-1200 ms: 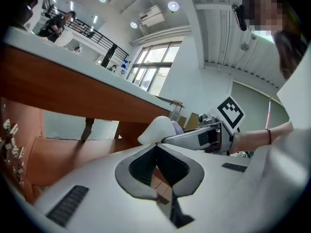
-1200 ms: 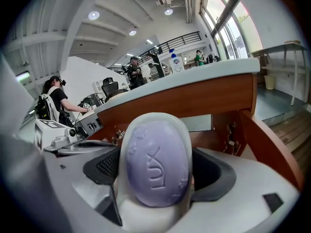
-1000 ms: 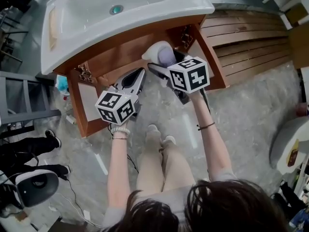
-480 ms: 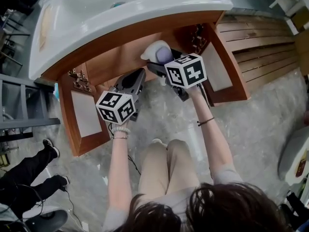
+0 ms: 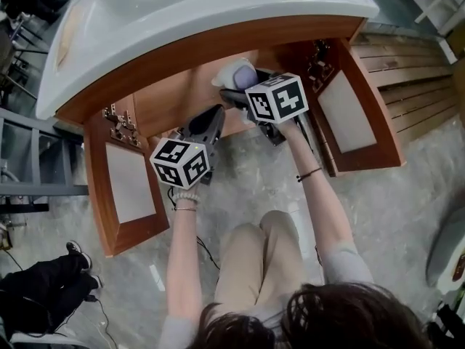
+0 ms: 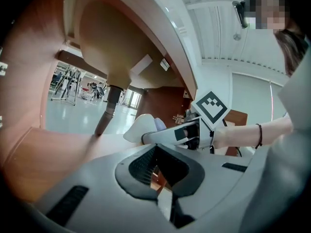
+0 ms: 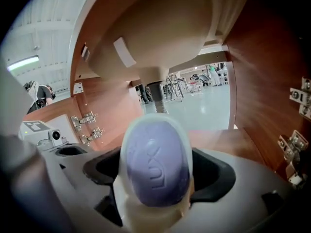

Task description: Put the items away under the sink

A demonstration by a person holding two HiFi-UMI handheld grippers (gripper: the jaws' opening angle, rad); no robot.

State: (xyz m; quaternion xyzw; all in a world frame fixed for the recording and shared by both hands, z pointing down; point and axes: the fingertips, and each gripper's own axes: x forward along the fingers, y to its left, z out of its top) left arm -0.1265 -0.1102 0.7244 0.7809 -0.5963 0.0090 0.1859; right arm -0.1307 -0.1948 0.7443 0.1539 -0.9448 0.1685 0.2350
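Head view: the right tool [image 5: 238, 91] holds a white soap dish [image 5: 229, 72] with purple soap [image 5: 245, 77] inside the cabinet [image 5: 166, 97] under the sink [image 5: 182, 20], the left tool [image 5: 210, 119] at its seven o'clock. Left gripper view: jaws drawn together, nothing between. Right gripper view: jaws clamp the dish's sides.

The soap [image 7: 155, 164] was lilac with raised lettering and lay in a cream-white dish [image 7: 146, 217]. The left gripper [image 6: 158, 161] was pale grey with black ribbed pads. Its cube [image 5: 179, 162] was white with black square markers. The cabinet [image 5: 182, 53] was reddish-brown wood with pale beige door panels [image 5: 127, 184], and the sink [image 5: 182, 9] was white. The floor [image 5: 254, 173] was mottled grey, and the person's trousers [image 5: 247, 267] were tan.
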